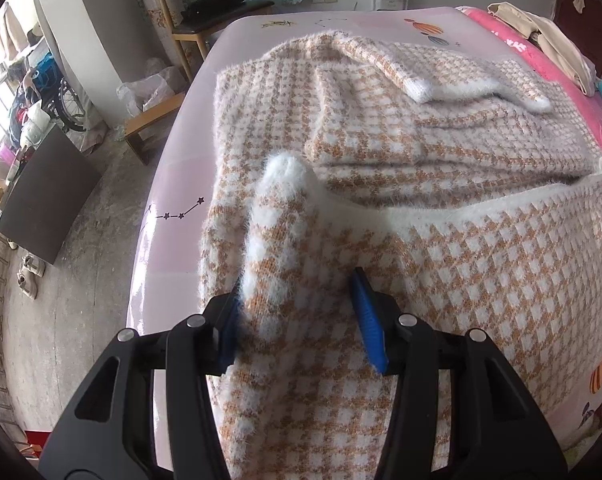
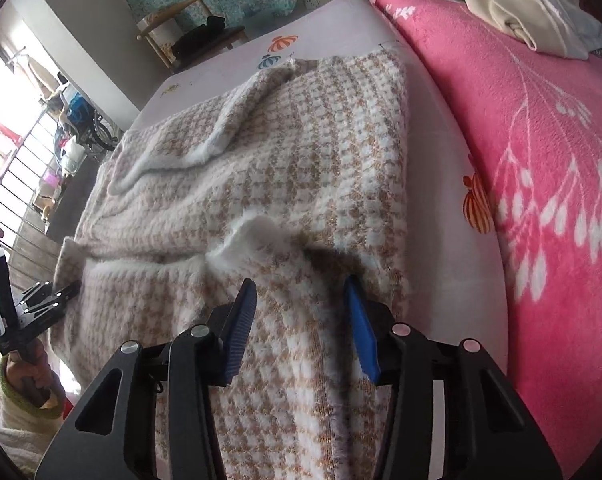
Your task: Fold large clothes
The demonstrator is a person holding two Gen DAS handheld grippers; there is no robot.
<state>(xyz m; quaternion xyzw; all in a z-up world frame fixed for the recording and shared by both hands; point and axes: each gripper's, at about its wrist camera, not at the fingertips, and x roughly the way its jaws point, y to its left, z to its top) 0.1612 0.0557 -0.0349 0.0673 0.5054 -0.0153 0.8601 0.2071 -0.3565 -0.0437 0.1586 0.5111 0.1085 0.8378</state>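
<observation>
A fuzzy orange-and-white checked sweater (image 1: 381, 128) lies spread on a pale pink bed sheet (image 1: 173, 184), both sleeves folded across its body. My left gripper (image 1: 297, 300) has its blue pads wide apart around a raised fold of the sweater's near hem. My right gripper (image 2: 301, 300) is also open, its pads either side of the sweater's (image 2: 261, 160) near edge beside a white fuzzy bump. The left gripper shows in the right wrist view (image 2: 41, 304) at the far left, held in a hand.
A bright pink floral blanket (image 2: 541, 160) covers the right side of the bed, with a beige garment (image 2: 501, 4) on it. A wooden chair (image 1: 205, 12) stands beyond the bed's far left corner. A dark board (image 1: 45, 192) and shoes lie on the floor at left.
</observation>
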